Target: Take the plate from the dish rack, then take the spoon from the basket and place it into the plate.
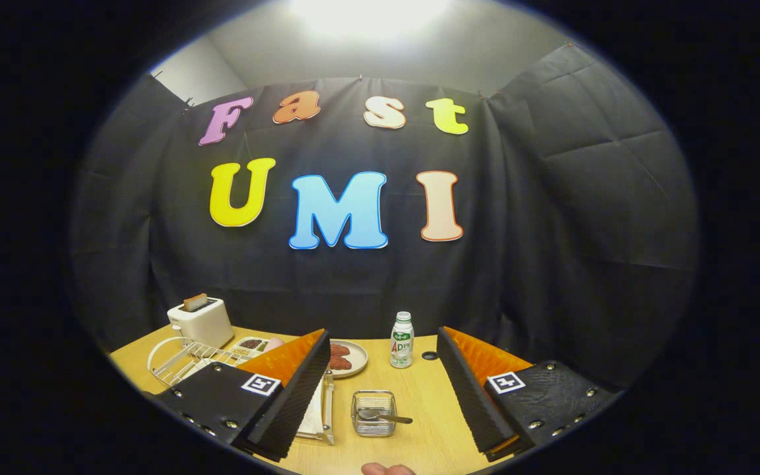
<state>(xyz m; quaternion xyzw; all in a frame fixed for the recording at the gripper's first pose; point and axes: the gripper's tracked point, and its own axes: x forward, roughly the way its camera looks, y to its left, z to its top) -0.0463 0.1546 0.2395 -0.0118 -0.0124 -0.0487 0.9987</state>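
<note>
My gripper [383,336] is held above the wooden table [426,402], open, with nothing between its fingers. Between the fingers and below them stands a small wire basket [374,413] with a metal spoon [383,416] lying in it, its handle pointing right. At the table's far left, beyond my left finger [287,389], is a white wire dish rack [185,359]. A white round rim at the rack's left end may be the plate [153,359]; I cannot tell for sure.
A white toaster [200,320] stands behind the rack, beside a compartment tray [251,344]. A dish of reddish food [348,358] and a small bottle [402,340] stand at the back centre. A clear holder [322,415] hugs the left finger. A person's fingertip [386,469] shows nearest me.
</note>
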